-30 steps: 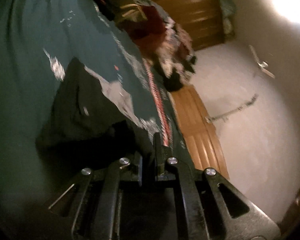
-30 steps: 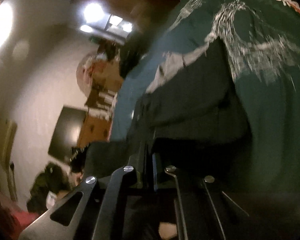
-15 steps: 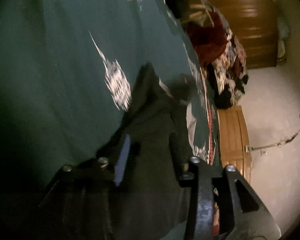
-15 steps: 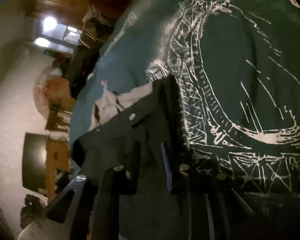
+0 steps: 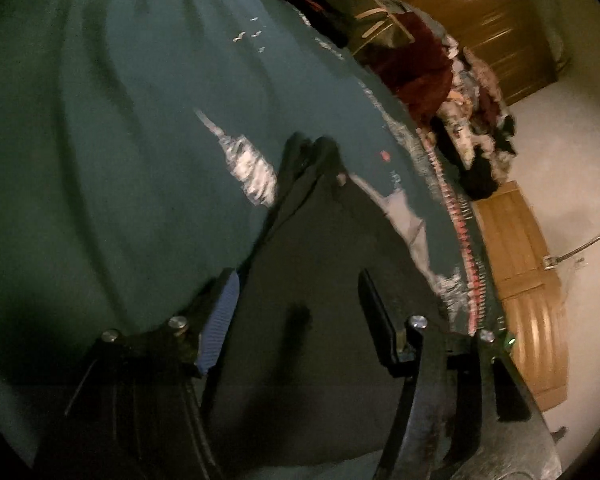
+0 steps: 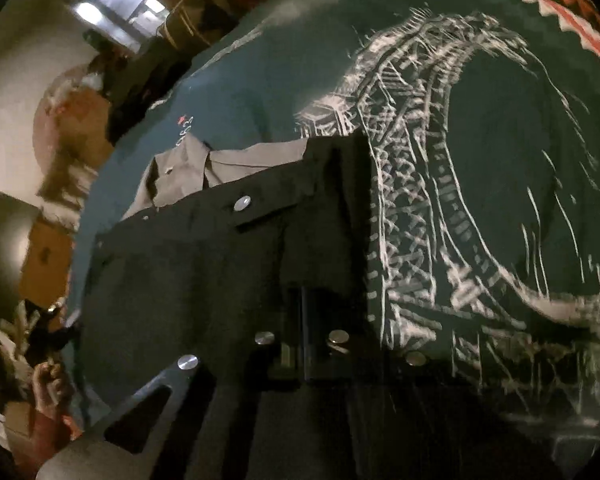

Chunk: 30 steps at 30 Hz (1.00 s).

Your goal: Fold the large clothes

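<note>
A black garment [image 5: 324, 280] with silver snap buttons and a grey lining lies on a dark green printed blanket [image 5: 120, 140]. In the left wrist view my left gripper [image 5: 296, 280] is open, its fingers spread either side of the black cloth. In the right wrist view the black garment [image 6: 204, 256] fills the lower left, with a snap button [image 6: 242, 203] and the grey lining [image 6: 236, 164] showing. My right gripper [image 6: 306, 300] is shut, its fingers together over a fold of the garment; I cannot tell if cloth is pinched.
A white roller-coaster print [image 6: 420, 208] covers the green blanket, which has a red and white patterned border [image 5: 464, 248]. A heap of other clothes [image 5: 460, 80] lies at the far edge. Wooden doors [image 5: 492, 20] and a wooden cabinet [image 5: 528, 280] stand beyond.
My left gripper has opened wide and let go of the black cloth. My right gripper opened half a second ago and is now shut again. The garment now lies flat on the blanket.
</note>
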{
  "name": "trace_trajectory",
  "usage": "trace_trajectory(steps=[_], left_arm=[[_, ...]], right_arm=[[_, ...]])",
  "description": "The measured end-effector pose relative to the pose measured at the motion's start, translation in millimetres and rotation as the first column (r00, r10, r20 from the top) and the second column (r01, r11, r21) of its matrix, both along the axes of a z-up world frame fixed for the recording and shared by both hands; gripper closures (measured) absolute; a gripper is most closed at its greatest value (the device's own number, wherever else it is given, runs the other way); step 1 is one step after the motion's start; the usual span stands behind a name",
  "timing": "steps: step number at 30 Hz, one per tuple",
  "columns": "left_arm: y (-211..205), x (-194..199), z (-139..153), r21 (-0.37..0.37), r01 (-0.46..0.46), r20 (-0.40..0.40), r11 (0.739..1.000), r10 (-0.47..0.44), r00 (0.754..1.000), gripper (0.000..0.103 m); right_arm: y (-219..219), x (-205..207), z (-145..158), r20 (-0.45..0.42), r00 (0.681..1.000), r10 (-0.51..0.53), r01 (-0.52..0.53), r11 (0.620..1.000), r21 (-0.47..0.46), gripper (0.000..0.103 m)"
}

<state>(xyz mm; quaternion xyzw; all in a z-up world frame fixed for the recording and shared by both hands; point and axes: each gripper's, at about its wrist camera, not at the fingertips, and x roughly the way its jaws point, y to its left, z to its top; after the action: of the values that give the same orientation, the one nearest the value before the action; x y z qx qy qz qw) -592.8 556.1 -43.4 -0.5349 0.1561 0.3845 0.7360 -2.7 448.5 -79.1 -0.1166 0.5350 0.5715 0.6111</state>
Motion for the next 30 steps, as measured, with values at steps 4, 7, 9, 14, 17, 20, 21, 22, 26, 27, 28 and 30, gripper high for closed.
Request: trace_trajectory(steps=[4,7,9,14,17,20,21,22,26,27,28,30], left_arm=[[-39,48,29,0.145,0.151,-0.2,0.978,-0.12,0.972,0.042],[-74,96,42,0.25,0.299,-0.179,0.921,-0.26,0.949,0.038],[-86,127,39,0.262,0.393,-0.121,0.881,-0.374,0.919,0.037],[-82,141,-6,0.133,0.43,-0.195,0.893,-0.402,0.895,0.048],[-67,86,-8,0.115,0.326,-0.141,0.938,-0.309,0.94,0.055],[-51,20,-9,0.107,0.179,-0.138,0.978,-0.163,0.977,0.055],[-47,-2,-12,0.09,0.141,-0.117,0.986,-0.13,0.985,0.059],[-44,-25,-13,0.075,0.092,-0.096,0.993,-0.084,0.992,0.061],[-51,-90,8,0.072,-0.104,-0.186,0.992,0.116,0.976,0.042],[-59,-105,21,0.103,-0.157,-0.231,0.982,0.177,0.957,0.035],[-66,-110,31,0.138,-0.165,-0.248,0.976,0.196,0.949,0.033],[-84,-110,51,0.21,-0.145,-0.293,0.967,0.204,0.934,0.029]], right_arm=[[-5,-2,16,0.151,0.985,-0.087,0.089,0.996,-0.008,0.094],[-24,-51,58,0.161,0.984,-0.076,0.053,0.988,0.142,0.09],[-28,-116,65,0.111,0.994,0.024,-0.046,0.979,0.201,0.089],[-19,-262,22,0.139,0.928,0.345,-0.363,0.921,0.139,0.089],[-22,-264,-4,0.16,0.915,0.37,-0.387,0.918,0.087,0.097],[-37,-220,-5,0.174,0.932,0.319,-0.336,0.939,0.076,0.093],[-41,-201,-5,0.164,0.941,0.294,-0.31,0.948,0.075,0.093],[-46,-187,-6,0.16,0.948,0.275,-0.288,0.955,0.068,0.093],[-85,-111,4,0.212,0.966,0.149,-0.154,0.988,0.007,0.09],[-96,-100,10,0.239,0.964,0.119,-0.123,0.992,-0.001,0.087],[-111,-85,24,0.279,0.958,0.061,-0.062,0.998,-0.008,0.074],[-138,-75,49,0.351,0.936,-0.016,0.013,1.0,0.011,0.059]])
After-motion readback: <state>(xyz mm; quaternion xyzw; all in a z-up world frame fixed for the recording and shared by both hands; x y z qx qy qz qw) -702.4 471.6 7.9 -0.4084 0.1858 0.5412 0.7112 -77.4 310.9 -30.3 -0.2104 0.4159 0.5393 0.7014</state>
